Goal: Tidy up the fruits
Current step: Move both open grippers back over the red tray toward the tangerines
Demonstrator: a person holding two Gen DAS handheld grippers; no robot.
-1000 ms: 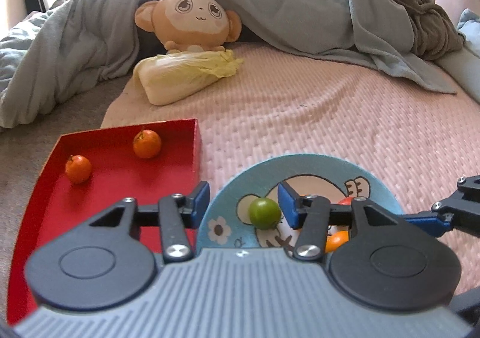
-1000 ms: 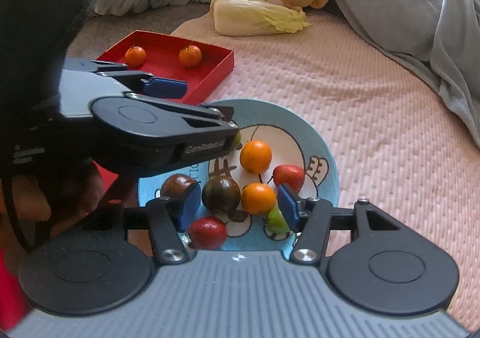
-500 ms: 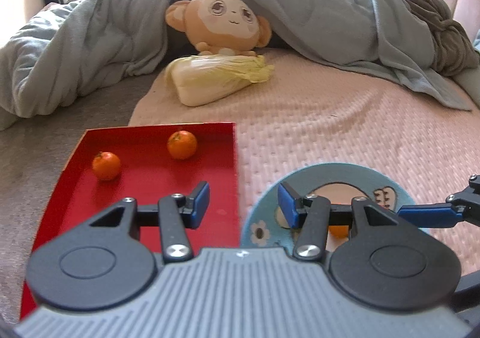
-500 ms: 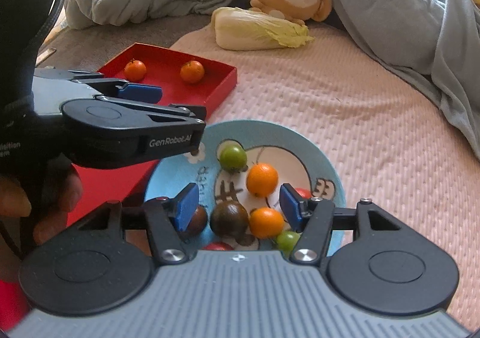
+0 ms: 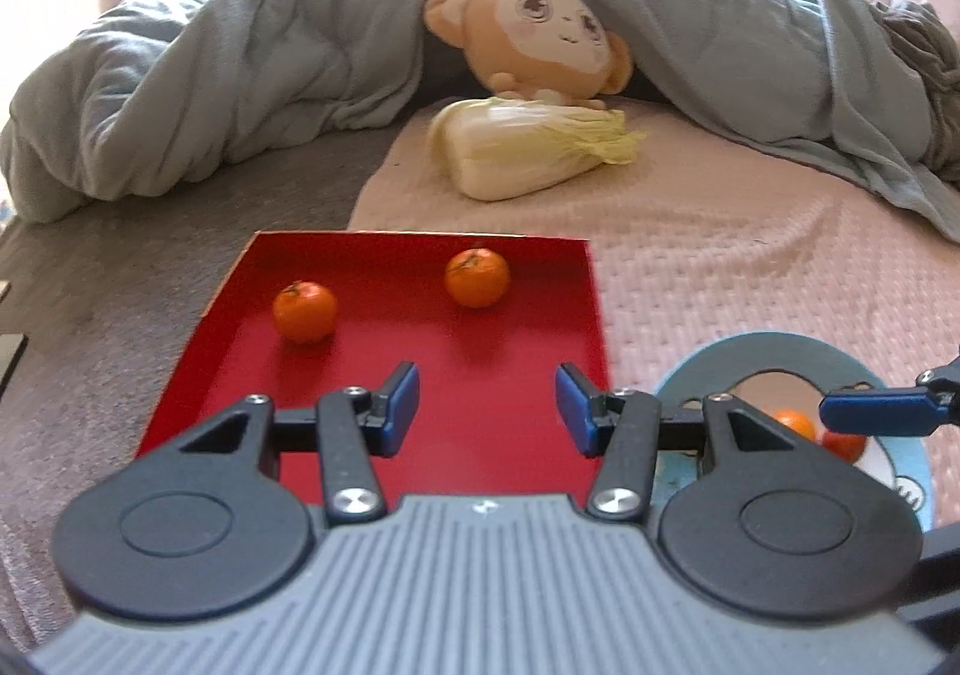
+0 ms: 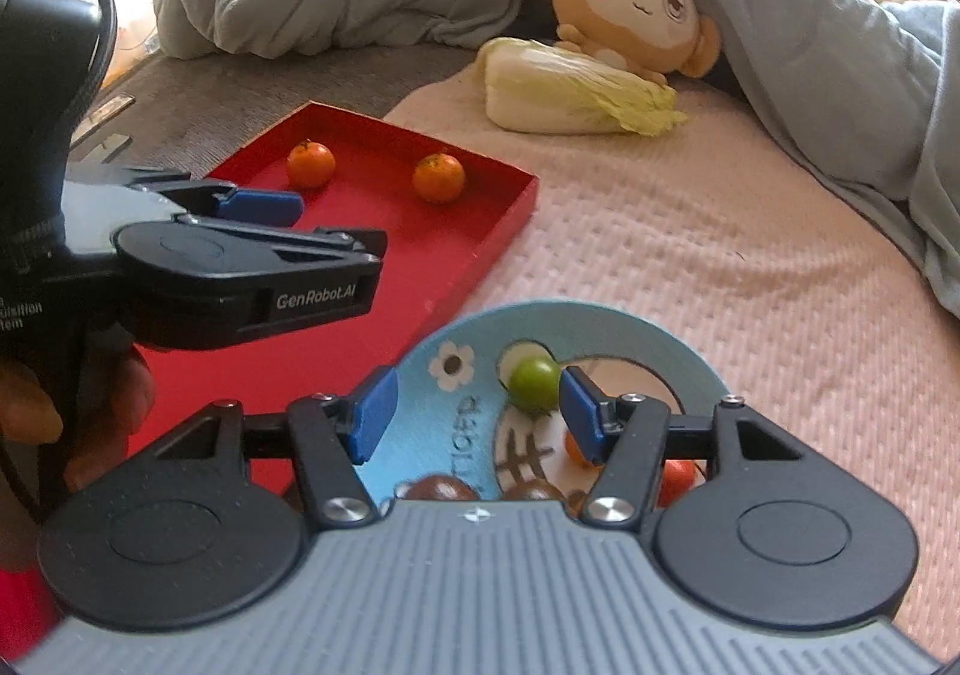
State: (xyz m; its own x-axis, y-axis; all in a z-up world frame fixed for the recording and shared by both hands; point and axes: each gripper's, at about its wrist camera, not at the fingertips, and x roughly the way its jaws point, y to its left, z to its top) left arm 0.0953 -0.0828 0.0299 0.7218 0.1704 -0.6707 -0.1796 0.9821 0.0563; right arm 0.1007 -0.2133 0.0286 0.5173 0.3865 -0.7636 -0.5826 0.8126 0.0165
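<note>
Red tray (image 5: 528, 435) wall runs close beside the blue plate (image 6: 648, 330) rim; bare tray floor sits under my left gripper (image 5: 487, 410), jaws parted, nothing gripped. My right gripper (image 6: 477, 414) is released over the plate, green fruit (image 6: 533, 384) just inside its right pad. Two tangerines (image 5: 477, 277) at tray's far end. Pink bedspread (image 6: 690, 255), cabbage (image 6: 570, 96), monkey plush (image 6: 630, 9) beyond.
</note>
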